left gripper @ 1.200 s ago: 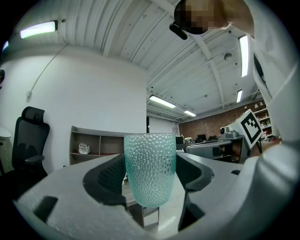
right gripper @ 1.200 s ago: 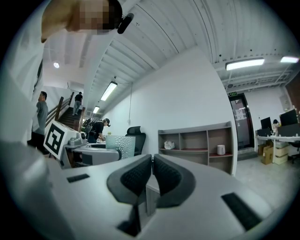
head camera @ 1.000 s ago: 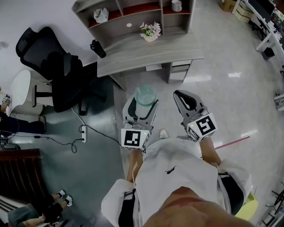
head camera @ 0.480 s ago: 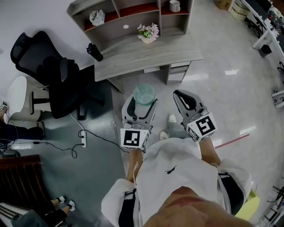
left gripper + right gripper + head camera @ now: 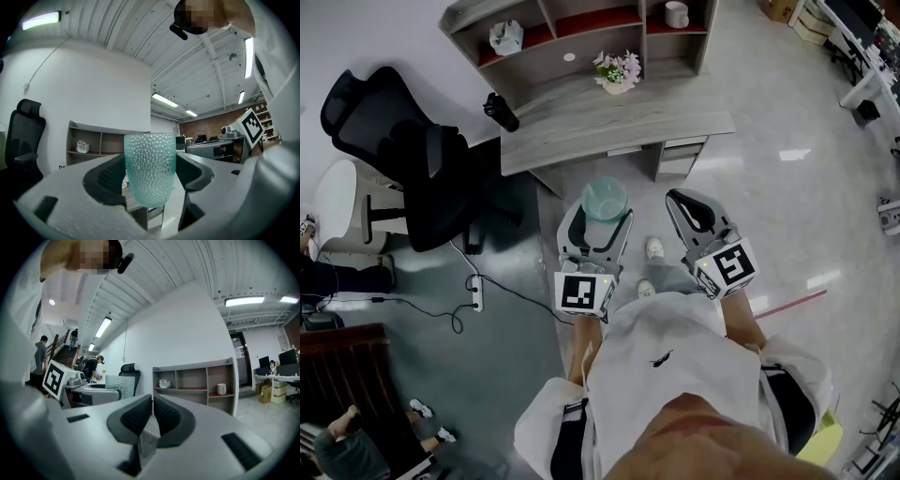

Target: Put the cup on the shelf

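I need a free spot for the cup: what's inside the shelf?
A white mug at right, a white bundle at left, a small disc lower middle. The shelf top hides the upper bays' backs in head view.

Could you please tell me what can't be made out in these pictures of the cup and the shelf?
- Head view: the base of the cup is hidden by the left gripper around it.
- Head view: the top of the shelf is cut off by the upper edge.
- Every view: the white item on the shelf is too small to identify.
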`<state>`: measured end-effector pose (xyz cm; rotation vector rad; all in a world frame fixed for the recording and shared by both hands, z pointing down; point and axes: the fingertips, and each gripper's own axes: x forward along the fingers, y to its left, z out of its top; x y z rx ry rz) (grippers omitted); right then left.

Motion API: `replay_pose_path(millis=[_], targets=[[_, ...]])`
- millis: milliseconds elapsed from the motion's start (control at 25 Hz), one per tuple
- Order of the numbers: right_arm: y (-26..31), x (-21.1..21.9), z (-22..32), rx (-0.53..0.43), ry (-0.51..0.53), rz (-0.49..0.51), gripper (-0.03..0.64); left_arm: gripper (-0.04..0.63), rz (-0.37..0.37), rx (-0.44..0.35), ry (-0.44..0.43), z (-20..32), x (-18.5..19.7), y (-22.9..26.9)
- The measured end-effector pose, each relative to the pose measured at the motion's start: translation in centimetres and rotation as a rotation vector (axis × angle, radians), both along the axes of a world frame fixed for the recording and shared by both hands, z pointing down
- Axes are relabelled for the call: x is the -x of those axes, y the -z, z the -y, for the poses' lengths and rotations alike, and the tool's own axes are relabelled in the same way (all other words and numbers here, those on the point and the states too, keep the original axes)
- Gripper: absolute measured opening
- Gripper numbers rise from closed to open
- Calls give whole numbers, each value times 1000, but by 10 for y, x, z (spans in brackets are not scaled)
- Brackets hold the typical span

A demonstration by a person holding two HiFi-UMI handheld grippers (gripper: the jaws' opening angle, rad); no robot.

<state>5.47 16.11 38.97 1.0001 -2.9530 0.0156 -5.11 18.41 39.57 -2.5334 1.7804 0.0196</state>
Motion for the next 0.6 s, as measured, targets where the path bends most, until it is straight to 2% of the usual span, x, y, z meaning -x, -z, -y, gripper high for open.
replay_pose_path(millis=[600], targets=[[-4, 7, 67, 24, 22, 8, 37, 356, 6, 19, 25, 63, 5, -4]])
